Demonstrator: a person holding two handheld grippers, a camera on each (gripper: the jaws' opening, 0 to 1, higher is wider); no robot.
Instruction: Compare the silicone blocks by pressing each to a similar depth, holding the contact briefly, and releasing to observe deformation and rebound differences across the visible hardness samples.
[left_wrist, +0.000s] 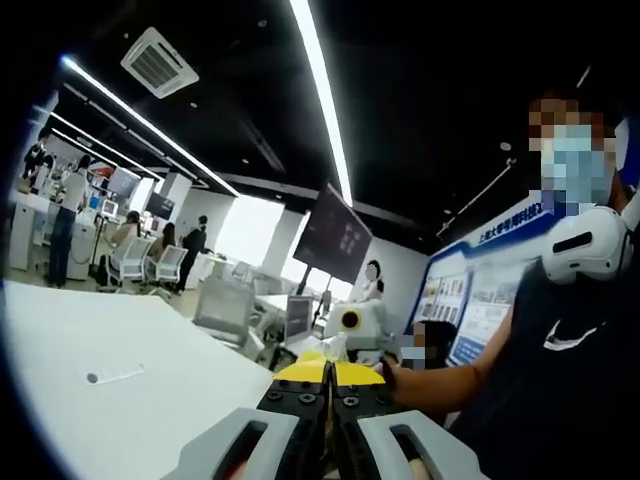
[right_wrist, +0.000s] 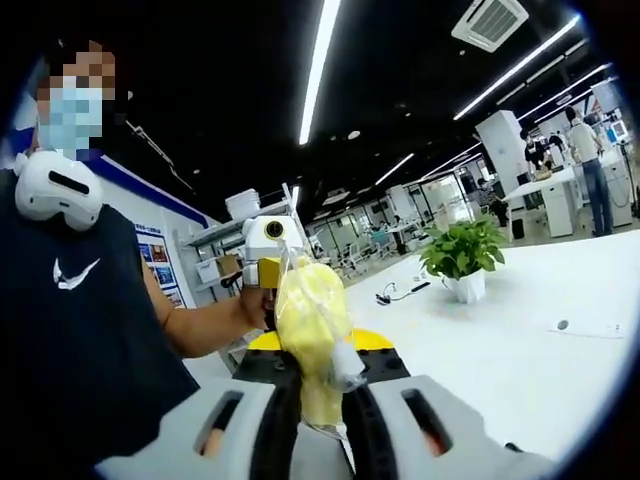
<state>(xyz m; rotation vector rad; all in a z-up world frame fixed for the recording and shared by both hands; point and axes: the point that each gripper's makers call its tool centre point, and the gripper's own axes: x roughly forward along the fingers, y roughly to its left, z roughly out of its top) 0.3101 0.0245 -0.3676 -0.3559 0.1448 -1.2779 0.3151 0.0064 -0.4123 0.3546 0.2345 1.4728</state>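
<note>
In the left gripper view, the left gripper (left_wrist: 330, 440) is seen with its two jaws brought fully together, and nothing is held between them. A white table (left_wrist: 120, 400) lies below it on the left, with a small white object (left_wrist: 112, 377) on it. A person in a dark shirt (left_wrist: 560, 380) is seen at the right. In the right gripper view, the right gripper (right_wrist: 322, 430) is closed on a yellowish bag of clear plastic (right_wrist: 312, 325), which is raised above the white table (right_wrist: 500, 360). Whether silicone blocks are inside the bag cannot be told. A potted plant (right_wrist: 463, 257) stands further back on the table, and the left gripper (right_wrist: 268, 262) is seen behind the bag.
</note>
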